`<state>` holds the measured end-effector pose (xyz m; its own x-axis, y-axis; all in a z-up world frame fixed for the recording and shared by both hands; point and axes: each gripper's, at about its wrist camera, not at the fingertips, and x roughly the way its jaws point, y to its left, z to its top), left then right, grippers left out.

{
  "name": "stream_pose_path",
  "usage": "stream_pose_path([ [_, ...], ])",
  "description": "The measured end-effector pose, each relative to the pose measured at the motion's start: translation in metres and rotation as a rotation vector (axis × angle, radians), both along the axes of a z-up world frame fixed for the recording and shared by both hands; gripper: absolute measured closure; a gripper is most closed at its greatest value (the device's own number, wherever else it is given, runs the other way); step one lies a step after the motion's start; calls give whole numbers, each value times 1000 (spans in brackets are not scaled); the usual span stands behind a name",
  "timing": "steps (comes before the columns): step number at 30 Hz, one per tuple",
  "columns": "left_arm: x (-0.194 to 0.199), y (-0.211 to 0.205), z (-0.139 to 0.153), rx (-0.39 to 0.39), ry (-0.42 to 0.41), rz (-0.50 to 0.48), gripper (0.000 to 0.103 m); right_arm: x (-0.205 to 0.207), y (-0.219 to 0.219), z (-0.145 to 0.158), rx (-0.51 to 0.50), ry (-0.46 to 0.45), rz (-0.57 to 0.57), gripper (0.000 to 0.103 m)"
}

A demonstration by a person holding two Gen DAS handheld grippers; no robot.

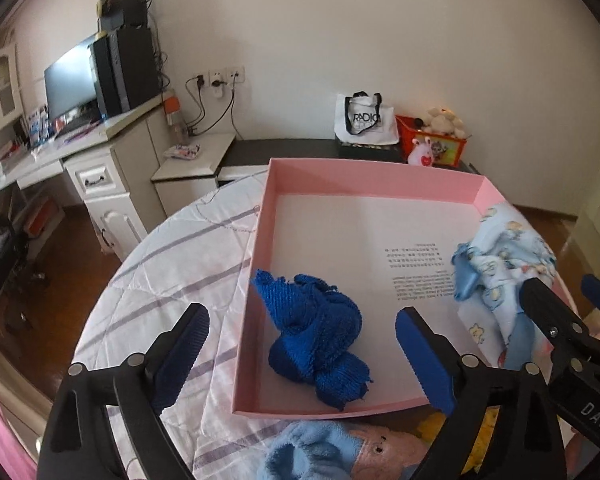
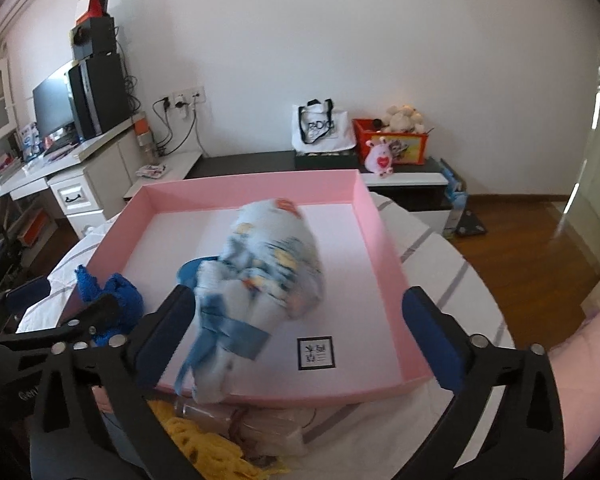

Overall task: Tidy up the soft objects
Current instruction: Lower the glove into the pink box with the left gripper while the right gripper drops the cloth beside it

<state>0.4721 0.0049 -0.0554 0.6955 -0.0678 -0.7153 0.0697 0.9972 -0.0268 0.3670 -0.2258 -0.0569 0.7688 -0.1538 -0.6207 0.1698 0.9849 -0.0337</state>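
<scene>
A pink shallow box (image 1: 256,240) (image 2: 384,240) sits on a round table with a striped white cloth. A crumpled dark blue knit cloth (image 1: 320,336) (image 2: 112,292) lies in its near left corner. My left gripper (image 1: 302,352) is open just above and around that cloth, not touching it. A light blue printed baby garment (image 2: 264,272) (image 1: 500,264) is blurred over the box's middle, its tail hanging past the near rim. My right gripper (image 2: 300,332) is open with the garment beside its left finger (image 2: 168,328).
In front of the box lie a light blue and pink plush (image 1: 332,448), a yellow knit item (image 2: 204,444) and a clear bagged item (image 2: 268,428). Behind the table stand a low dark cabinet (image 1: 300,148), a white tote bag (image 1: 364,120), an orange toy bin (image 1: 432,140) and a desk (image 1: 100,152).
</scene>
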Motion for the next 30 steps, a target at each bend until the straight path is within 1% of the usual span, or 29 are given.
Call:
stream_pose_path([
  [2, -9, 5, -3, -9, 2, 4, 10, -1, -3, 0, 11, 8, 0, 0],
  [6, -11, 7, -3, 14, -15, 6, 10, 1, -8, -2, 74, 24, 23, 0],
  [8, -34, 12, -5, 9, -18, -1, 10, 2, -10, -2, 69, 29, 17, 0],
  [9, -35, 12, -5, 7, -17, -4, 10, 2, -10, -2, 61, 31, 11, 0],
  [11, -51, 16, -6, 15, -24, 1, 10, 1, -10, -1, 56, 27, 6, 0],
  [14, -62, 17, -6, 22, -24, 6, 10, -1, -10, 0, 57, 25, 9, 0],
  [17, -63, 21, -6, -9, -4, -3, 10, -2, -8, 1, 49, 26, 8, 0],
  [21, -67, 25, -3, 4, -14, 13, 10, -6, -8, 3, 57, 24, 13, 0],
  [30, -87, 26, 7, -6, -25, 17, 10, -20, -3, 14, 44, 8, 20, 0],
])
